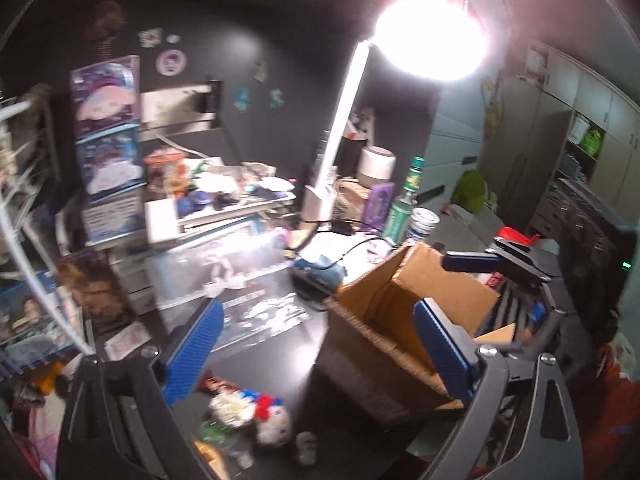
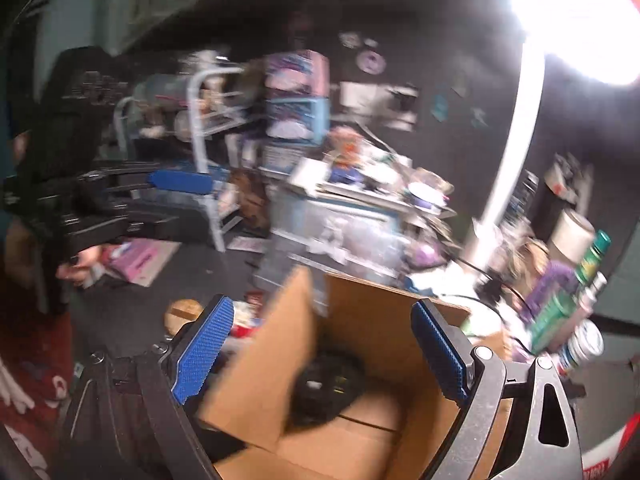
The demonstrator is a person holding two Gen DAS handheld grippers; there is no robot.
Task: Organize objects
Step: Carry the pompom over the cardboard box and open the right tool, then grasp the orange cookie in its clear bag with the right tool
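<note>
Left wrist: left gripper (image 1: 320, 356) spread wide and empty above a dark desk (image 1: 304, 364), blue pads apart, nothing between them. Just right, an open box (image 1: 384, 344), flaps up, one pad overlapping its near edge. Near the bottom edge, loose toys (image 1: 256, 412) on the desk, the likely next things to gather, though too blurred to sort by kind. Above, a glaring lamp (image 1: 430, 36) on a white post, with a green bottle (image 1: 404, 204) and clutter well behind the box. At right, over the box's far side, the right gripper (image 1: 480, 260).

Right wrist: right gripper (image 2: 320, 360) also wide open and empty, poised over the box (image 2: 360, 340) mouth. Inside, a dark round thing (image 2: 328, 384) on the bottom, kind unclear through motion blur. At far left, the left gripper (image 2: 176, 182), side on.

Best handled, by this reading, with the free left tool lowered squarely over one toy, pads closed on its widest soft part, then lifted clear of the raised flap before release inside. Worth steadying the box with the right tool, since light cardboard probably slides.
</note>
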